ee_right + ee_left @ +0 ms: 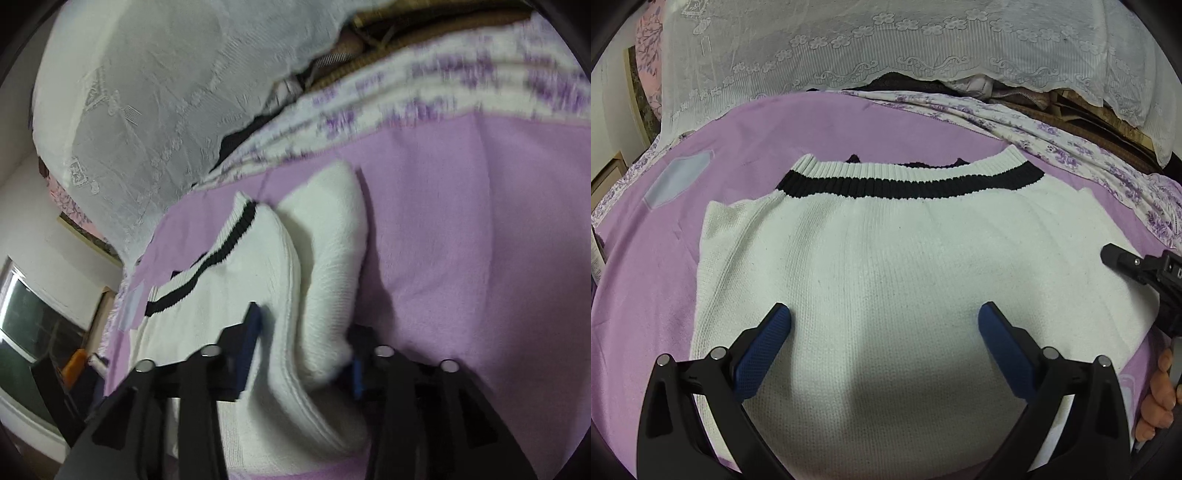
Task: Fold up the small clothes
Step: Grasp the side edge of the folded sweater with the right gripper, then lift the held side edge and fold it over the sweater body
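A white knit sweater (886,266) with a black stripe at its ribbed hem lies flat on the purple sheet (746,140). My left gripper (884,321) hovers open over the sweater's middle, its blue pads wide apart with nothing between them. In the right wrist view the sweater's side (258,266) is raised into a ridge beside a folded sleeve (332,240). My right gripper (304,350) straddles that ridge and the sleeve's end with its jaws partly apart. The blurred frame shows no firm pinch. From the left wrist view, the right gripper (1134,266) sits at the sweater's right edge.
A white lace cover (886,48) hangs over a pile at the back. A floral-print cloth (1071,147) lies crumpled at the back right. A pale patch (677,177) marks the sheet at left. A person's hand (1156,398) shows at the right edge.
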